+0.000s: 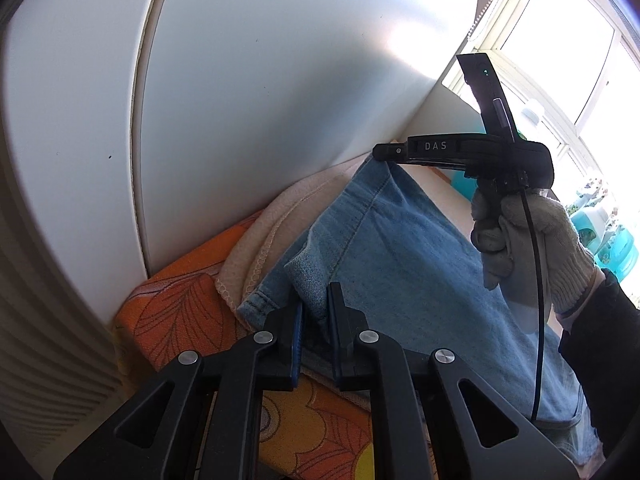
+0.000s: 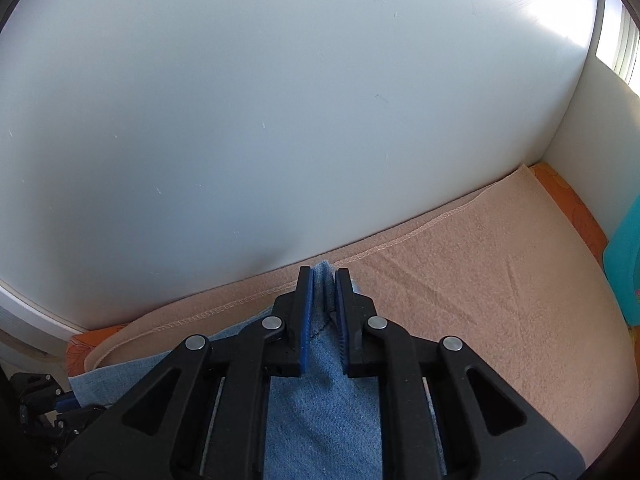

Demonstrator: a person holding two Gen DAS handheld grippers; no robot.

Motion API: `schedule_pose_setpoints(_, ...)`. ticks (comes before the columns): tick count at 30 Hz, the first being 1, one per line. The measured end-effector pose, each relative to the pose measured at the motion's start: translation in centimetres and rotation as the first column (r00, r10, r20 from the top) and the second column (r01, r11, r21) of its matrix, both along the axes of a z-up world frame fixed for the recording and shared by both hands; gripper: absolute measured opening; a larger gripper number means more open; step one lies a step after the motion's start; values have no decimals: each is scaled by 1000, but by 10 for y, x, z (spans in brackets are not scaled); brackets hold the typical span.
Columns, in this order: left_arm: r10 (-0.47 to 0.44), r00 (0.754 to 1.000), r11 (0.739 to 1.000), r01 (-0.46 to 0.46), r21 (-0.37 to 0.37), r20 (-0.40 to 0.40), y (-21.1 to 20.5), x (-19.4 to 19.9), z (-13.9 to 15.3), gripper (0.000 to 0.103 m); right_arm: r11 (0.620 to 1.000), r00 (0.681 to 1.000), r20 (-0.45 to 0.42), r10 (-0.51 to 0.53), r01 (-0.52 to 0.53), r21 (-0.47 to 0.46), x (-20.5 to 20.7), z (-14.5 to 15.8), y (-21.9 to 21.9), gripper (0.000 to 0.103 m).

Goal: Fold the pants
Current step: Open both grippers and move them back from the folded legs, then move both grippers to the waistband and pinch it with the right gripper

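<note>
**Both claws on the denim edge — slip and skew are the risks**

Left gripper (image 1: 316,320): blue-padded jaws closed on a bunched bit of the light-blue denim pants (image 1: 400,256), near the hem/cuff corner. Only a small pinch of cloth sits btwn the pads, w/ a flap of fabric standing up above them.

Right gripper (image 2: 323,300): jaws clamped on a narrow ridge of the same denim, just at its far edge. In the left view it holds the far corner up off the surface, w/ a white knit-gloved hand (image 1: 532,240) on the handle.

Pants hang/stretch btwn the two claws, over a peach terry towel w/ stitched edge (image 2: 480,280), which lies on an orange floral-print cloth (image 1: 172,304). White glossy wall panel (image 2: 280,120) is close behind.

Risks, as I judge them:
- Shallow bites: tension across the span could pull the denim out of either claw, esp. the right.
- One corner higher than the other, so the fold may land skewed.
- Wall close, so a claw could knock it while carrying the edge.
- Dragging denim may ruck the towel.
</note>
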State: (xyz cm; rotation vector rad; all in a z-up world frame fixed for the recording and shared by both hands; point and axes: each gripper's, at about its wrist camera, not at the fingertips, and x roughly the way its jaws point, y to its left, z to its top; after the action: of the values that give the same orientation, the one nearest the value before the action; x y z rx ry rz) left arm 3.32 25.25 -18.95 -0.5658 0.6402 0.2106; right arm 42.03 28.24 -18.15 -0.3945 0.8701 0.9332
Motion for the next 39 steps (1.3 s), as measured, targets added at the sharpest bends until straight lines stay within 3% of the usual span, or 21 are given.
schedule_pose_setpoints(6,-15,1000,999,15,50,-4,-2,3,6,14,996,998,-14,-58,58,71,-12,18,-27,39)
schedule_pose_setpoints(17,-65,996,993,59,105,56,-11,-2,39,17,960,974,11,-226,221,173,-77,70,-134,53)
schedule_pose_setpoints(20,-106,991,989,98,106,75,-20,-3,46,28,943,958,36,-286,274,188,-93,79,-168,59)
schedule_pose_setpoints(22,-138,987,985,127,120,80,-28,2,46,28,928,944,37,-327,314,200,-108,83,-195,63)
schedule_pose_setpoints(28,-248,964,964,236,119,97,-59,8,54,29,875,892,35,-450,432,218,-149,98,-281,67)
schedule_pose_setpoints(32,-338,935,937,323,133,105,-82,8,61,41,823,841,47,-539,514,244,-181,111,-337,74)
schedule_pose_setpoints(39,-502,860,862,489,133,92,-131,20,66,41,712,726,59,-686,651,263,-228,118,-425,79)
